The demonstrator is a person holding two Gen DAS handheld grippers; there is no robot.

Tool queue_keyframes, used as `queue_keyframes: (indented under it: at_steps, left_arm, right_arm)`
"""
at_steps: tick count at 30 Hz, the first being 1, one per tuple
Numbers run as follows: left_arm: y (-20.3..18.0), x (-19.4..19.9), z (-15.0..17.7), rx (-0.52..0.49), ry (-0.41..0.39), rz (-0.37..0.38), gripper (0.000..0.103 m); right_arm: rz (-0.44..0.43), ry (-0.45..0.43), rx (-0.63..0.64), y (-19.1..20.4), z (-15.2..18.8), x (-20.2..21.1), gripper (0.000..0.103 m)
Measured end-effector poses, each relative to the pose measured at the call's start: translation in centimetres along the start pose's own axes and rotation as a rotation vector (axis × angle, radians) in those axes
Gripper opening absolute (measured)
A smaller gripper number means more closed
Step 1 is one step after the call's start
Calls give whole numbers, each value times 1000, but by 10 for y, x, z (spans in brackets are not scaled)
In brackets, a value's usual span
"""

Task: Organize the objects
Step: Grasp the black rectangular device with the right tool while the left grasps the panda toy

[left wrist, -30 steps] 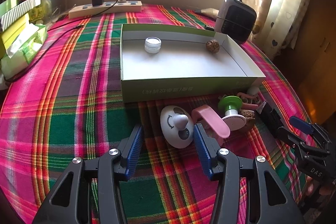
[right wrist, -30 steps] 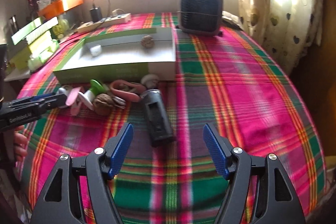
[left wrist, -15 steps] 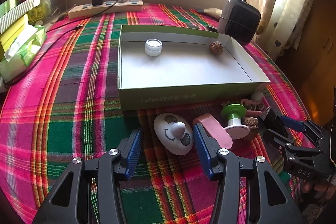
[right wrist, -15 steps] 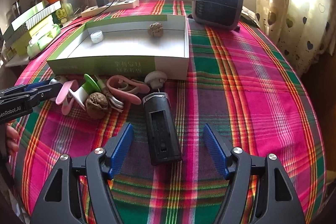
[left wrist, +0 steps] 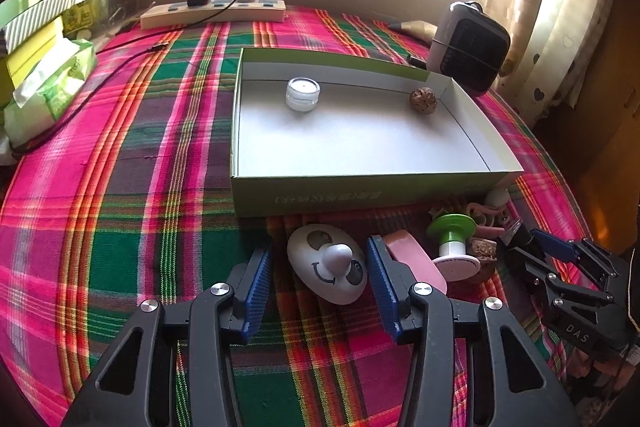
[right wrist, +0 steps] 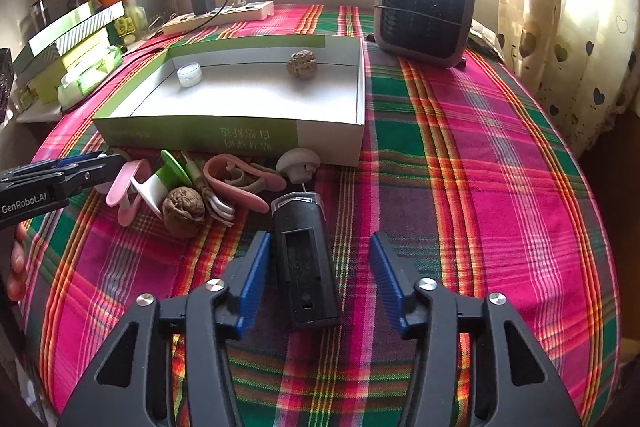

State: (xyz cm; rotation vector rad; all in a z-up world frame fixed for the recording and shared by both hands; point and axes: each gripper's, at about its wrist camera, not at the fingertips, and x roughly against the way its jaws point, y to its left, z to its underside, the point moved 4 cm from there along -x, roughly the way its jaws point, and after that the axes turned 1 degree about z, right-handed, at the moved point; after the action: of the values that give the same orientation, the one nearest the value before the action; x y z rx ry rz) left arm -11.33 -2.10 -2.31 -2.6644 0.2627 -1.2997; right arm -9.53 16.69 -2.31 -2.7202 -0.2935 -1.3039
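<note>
Left gripper (left wrist: 320, 277) — jaws closing around a white smiley-face egg toy (left wrist: 328, 265), pads not yet touching. Right gripper (right wrist: 318, 277) — jaws closing about a black rectangular device (right wrist: 306, 263) (left pad just beside it). Both lie on the plaid cloth (right wrist: 480, 187), near the green-sided box (right wrist: 248, 135) holding a walnut (right wrist: 302, 64) and a small jar (right wrist: 189, 74).

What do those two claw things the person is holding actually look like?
Both are alike: the left gripper and the right gripper have angular black plastic arms with triangular cut-outs, silver round bolts at the joints, and two fingers faced with ribbed blue pads. White lettering is printed on the black bodies: "GenRobot.AI" on the left one, "DAS" on the right one.
</note>
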Motion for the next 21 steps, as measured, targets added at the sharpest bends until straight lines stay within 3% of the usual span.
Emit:
queue_keyframes:
  at_steps: [3,5,7,21]
  left_arm:
    - [2,1,0,10,-1,6,36]
    - [3,1,0,13,-1,9,36]
    - [3,1,0,15,-1,8,36]
    - [3,1,0,14,-1,8,36]
  right_arm:
    - [-1,-2,0,0,0,1,41]
    - [-1,-5,2,0,-1,1,32]
    - [-4,-5,4,1,-1,1,30]
    - [-6,-6,3,2,0,2,29]
